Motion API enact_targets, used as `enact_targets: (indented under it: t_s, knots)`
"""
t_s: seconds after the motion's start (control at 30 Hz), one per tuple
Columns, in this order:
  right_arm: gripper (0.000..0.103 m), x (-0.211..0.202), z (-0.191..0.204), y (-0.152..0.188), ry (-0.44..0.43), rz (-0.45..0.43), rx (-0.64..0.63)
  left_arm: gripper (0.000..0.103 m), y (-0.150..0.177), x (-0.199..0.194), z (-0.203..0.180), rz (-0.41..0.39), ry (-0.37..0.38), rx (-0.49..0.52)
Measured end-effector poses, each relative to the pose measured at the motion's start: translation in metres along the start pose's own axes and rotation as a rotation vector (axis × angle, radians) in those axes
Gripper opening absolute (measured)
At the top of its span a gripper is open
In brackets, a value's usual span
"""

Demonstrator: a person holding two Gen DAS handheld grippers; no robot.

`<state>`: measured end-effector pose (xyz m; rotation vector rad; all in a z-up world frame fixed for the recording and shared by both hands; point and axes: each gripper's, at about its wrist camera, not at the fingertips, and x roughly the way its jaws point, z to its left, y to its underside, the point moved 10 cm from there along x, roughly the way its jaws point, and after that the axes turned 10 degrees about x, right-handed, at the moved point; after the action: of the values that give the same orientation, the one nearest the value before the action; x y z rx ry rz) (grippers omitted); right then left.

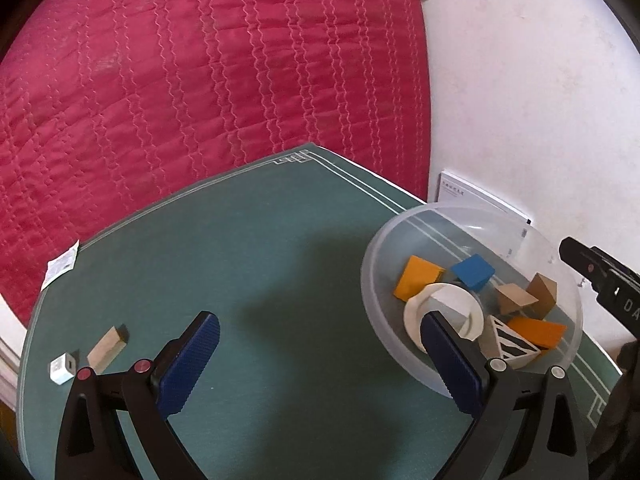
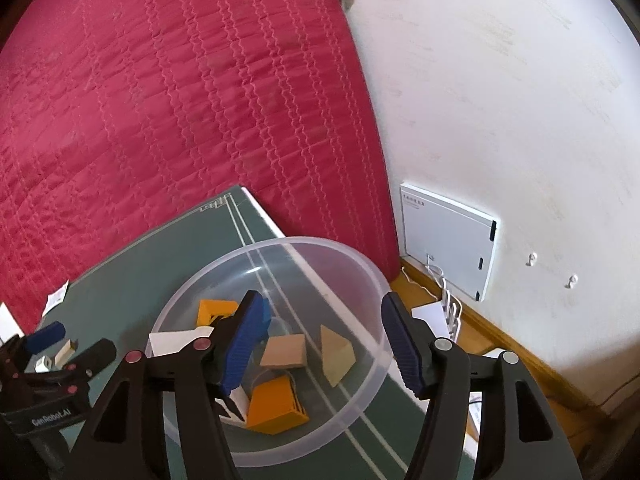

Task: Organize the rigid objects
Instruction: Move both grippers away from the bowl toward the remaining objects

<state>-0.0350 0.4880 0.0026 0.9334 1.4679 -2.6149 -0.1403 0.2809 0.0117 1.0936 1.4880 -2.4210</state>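
A clear plastic bowl (image 1: 472, 208) (image 2: 312, 242) stands on the right of the green mat (image 1: 280, 260). It holds orange blocks (image 1: 416, 276), a blue block (image 1: 474, 270), a white ring (image 1: 444, 308), wooden blocks (image 2: 284, 352) and a striped piece (image 1: 510, 344). My left gripper (image 1: 320, 360) is wide open above bare mat, its right finger at the bowl's near-left rim. Left of it lie a wooden block (image 1: 108, 348) and a small white cube (image 1: 62, 368). My right gripper (image 2: 324, 340) is open over the bowl's right side, nothing pressed between its pads.
A red quilted cover (image 1: 200, 80) spreads beyond the mat. A paper slip (image 1: 62, 266) lies at the mat's left edge. A white wall (image 2: 500, 100) with a white panel (image 2: 448, 240) and cables (image 2: 448, 304) rises to the right, over wooden flooring (image 2: 500, 344).
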Motion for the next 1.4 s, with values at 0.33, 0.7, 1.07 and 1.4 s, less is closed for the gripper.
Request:
enact_targets:
  t_s: [0.33, 0.7, 1.07, 1.4]
  knots:
    - [0.063, -0.001, 0.012, 0.011, 0.002, -0.009, -0.059, 0.102, 0.009, -0.011, 0.02, -0.024, -0.051, -0.009]
    - [0.07, -0.011, 0.05, 0.021, -0.044, -0.013, -0.16, 0.102, 0.027, -0.018, 0.057, -0.015, -0.1, -0.054]
    - [0.071, -0.013, 0.109, 0.054, -0.168, 0.108, -0.256, 0.102, 0.055, -0.028, 0.121, 0.009, -0.181, -0.127]
    - [0.072, -0.011, 0.165, 0.082, -0.284, 0.224, -0.308, 0.102, 0.091, -0.034, 0.19, 0.062, -0.274, -0.218]
